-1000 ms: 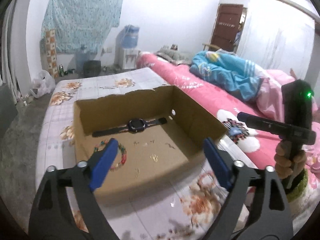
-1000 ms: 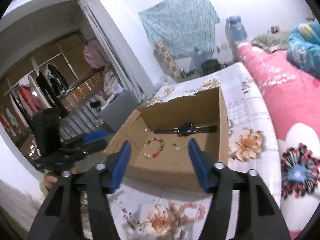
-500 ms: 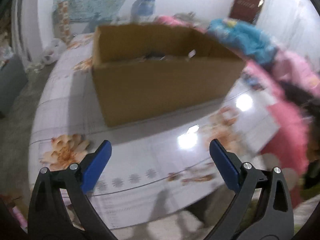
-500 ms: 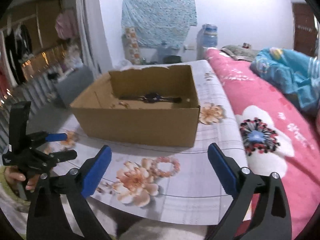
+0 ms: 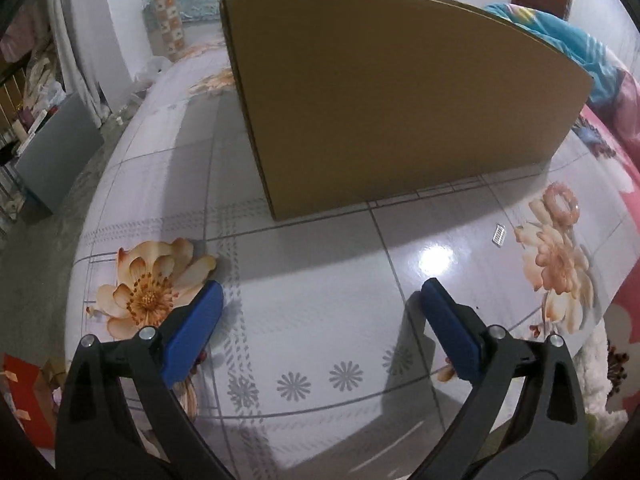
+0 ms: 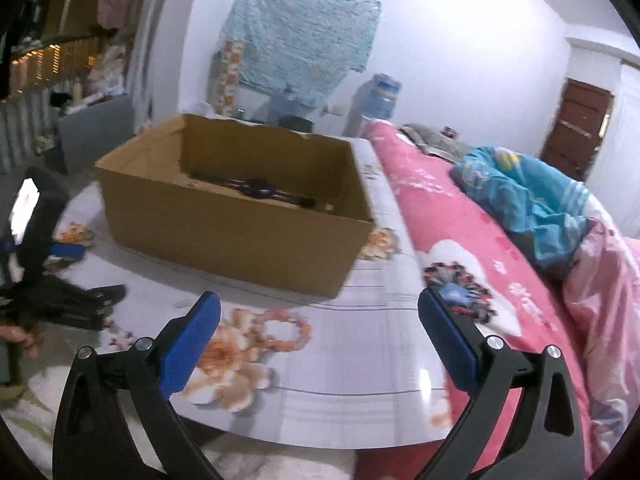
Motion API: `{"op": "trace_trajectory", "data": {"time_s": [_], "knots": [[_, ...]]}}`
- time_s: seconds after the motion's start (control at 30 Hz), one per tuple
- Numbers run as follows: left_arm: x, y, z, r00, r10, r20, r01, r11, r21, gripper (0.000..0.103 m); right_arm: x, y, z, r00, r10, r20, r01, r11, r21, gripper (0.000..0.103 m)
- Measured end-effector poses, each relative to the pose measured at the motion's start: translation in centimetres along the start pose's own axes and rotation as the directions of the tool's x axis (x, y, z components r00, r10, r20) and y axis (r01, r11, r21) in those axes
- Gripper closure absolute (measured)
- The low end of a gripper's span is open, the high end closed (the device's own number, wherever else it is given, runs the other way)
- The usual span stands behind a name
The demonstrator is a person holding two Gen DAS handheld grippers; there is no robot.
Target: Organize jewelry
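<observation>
- The box (image 5: 392,92) wall is hiding its whole inside in the left wrist view.
- The near wall is covering part of the watch (image 6: 260,190) strap in the right wrist view.
- Motion blur is smearing the bracelet (image 6: 282,330) beads.
- The frame edge is cutting off the left gripper (image 6: 60,280).
</observation>
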State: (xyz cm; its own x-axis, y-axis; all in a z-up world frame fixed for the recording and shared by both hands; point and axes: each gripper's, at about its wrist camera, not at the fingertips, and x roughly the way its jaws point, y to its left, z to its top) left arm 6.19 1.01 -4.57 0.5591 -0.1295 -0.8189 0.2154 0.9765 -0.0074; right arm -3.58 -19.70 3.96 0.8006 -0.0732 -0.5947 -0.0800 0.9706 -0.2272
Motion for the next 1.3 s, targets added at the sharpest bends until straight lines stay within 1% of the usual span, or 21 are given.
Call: {"op": "trace_trajectory", "data": {"time_s": [0.1, 0.17, 0.23, 0.3, 0.33, 0.47, 0.57, 0.67, 0.73, 0.8, 0.87, 0.9, 0.97, 1.0, 1.07, 1.1, 1.13, 1.23, 1.27, 1.3], "knots": [[0.1, 0.1, -0.1, 1.000, -0.001, 0.025, 0.001, 1.000, 0.004, 0.007, 1.1, 0.4, -0.7, 0.995, 0.098, -0.032, -0.096, 0.994, 0.050, 0.007], [0.2, 0.1, 0.0, 1.000, -0.003, 0.018, 0.002, 1.000, 0.009, 0.007, 2.3, 0.4, -1.3, 0.985, 0.160, -0.060, -0.154, 0.983, 0.099, 0.007], [0.3, 0.2, 0.2, 1.000, -0.009, 0.007, 0.009, 1.000, 0.018, 0.007, 3.3, 0.3, -1.6, 0.977, 0.199, -0.081, -0.187, 0.972, 0.140, 0.007], [0.4, 0.4, 0.3, 1.000, -0.013, 0.009, 0.013, 1.000, 0.022, 0.007, 4.3, 0.0, -1.7, 0.965, 0.245, -0.097, -0.224, 0.956, 0.187, 0.007], [0.5, 0.4, 0.3, 1.000, -0.012, 0.011, 0.012, 1.000, 0.019, 0.007, 5.0, -0.2, -1.7, 0.954, 0.283, -0.101, -0.256, 0.941, 0.220, 0.007], [0.4, 0.3, 0.3, 1.000, 0.005, 0.006, -0.005, 1.000, -0.005, 0.007, 6.5, -0.6, -1.9, 0.923, 0.375, -0.091, -0.334, 0.894, 0.297, 0.007], [0.1, 0.0, -0.2, 1.000, 0.009, 0.018, -0.009, 1.000, -0.005, 0.007, 7.1, -0.2, -1.9, 0.910, 0.406, -0.086, -0.365, 0.882, 0.299, 0.007], [0.2, -0.2, 0.1, 1.000, -0.009, -0.019, 0.010, 1.000, 0.020, 0.007, 7.1, 0.4, -2.2, 0.902, 0.426, -0.070, -0.393, 0.877, 0.275, 0.007], [0.0, -0.4, 0.4, 0.999, -0.002, -0.035, 0.003, 0.999, 0.035, 0.007, 6.9, 0.5, -2.4, 0.903, 0.425, -0.057, -0.399, 0.881, 0.253, 0.007], [-0.8, -0.9, 0.6, 1.000, -0.023, 0.004, 0.022, 0.998, 0.056, 0.009, 6.8, 0.3, -2.6, 0.905, 0.422, -0.046, -0.401, 0.885, 0.238, 0.007], [-1.8, -2.3, 1.0, 0.995, -0.078, 0.053, 0.072, 0.991, 0.111, 0.009, 6.6, -0.2, -3.0, 0.904, 0.425, -0.034, -0.406, 0.883, 0.235, 0.007], [-2.2, -3.0, 1.1, 0.993, -0.099, 0.065, 0.090, 0.987, 0.136, 0.012, 6.6, -0.5, -3.2, 0.902, 0.430, -0.028, -0.412, 0.880, 0.238, 0.010], [-2.5, -4.5, 1.3, 0.988, -0.139, 0.073, 0.123, 0.975, 0.187, 0.024, 6.6, -0.9, -3.5, 0.902, 0.431, -0.023, -0.413, 0.877, 0.244, 0.013], [-2.4, -5.4, 1.5, 0.985, -0.161, 0.063, 0.144, 0.965, 0.217, 0.031, 6.6, -1.1, -3.6, 0.902, 0.430, -0.021, -0.412, 0.877, 0.246, 0.015], [-2.0, -7.0, 1.6, 0.982, -0.187, 0.035, 0.171, 0.948, 0.270, 0.040, 6.7, -1.4, -3.9, 0.903, 0.429, -0.016, -0.412, 0.876, 0.252, 0.017], [-1.8, -7.6, 1.6, 0.981, -0.195, 0.020, 0.181, 0.940, 0.290, 0.048, 6.8, -1.6, -4.1, 0.903, 0.429, -0.013, -0.412, 0.874, 0.259, 0.017], [-1.7, -8.0, 1.7, 0.980, -0.198, 0.009, 0.186, 0.935, 0.302, 0.054, 6.9, -1.7, -4.3, 0.902, 0.431, -0.012, -0.413, 0.871, 0.266, 0.017], [-1.2, -9.4, 1.8, 0.975, -0.221, -0.029, 0.218, 0.917, 0.335, 0.065, 7.2, -2.1, -4.4, 0.899, 0.438, -0.008, -0.418, 0.863, 0.283, 0.017], [-1.0, -9.6, 1.9, 0.973, -0.226, -0.038, 0.225, 0.912, 0.342, 0.067, 7.4, -2.2, -4.4, 0.898, 0.440, -0.008, -0.420, 0.861, 0.286, 0.018], [-0.8, -9.9, 1.9, 0.972, -0.229, -0.050, 0.232, 0.907, 0.350, 0.071, 7.5, -2.4, -4.5, 0.897, 0.441, -0.006, -0.421, 0.860, 0.289, 0.018]]}}
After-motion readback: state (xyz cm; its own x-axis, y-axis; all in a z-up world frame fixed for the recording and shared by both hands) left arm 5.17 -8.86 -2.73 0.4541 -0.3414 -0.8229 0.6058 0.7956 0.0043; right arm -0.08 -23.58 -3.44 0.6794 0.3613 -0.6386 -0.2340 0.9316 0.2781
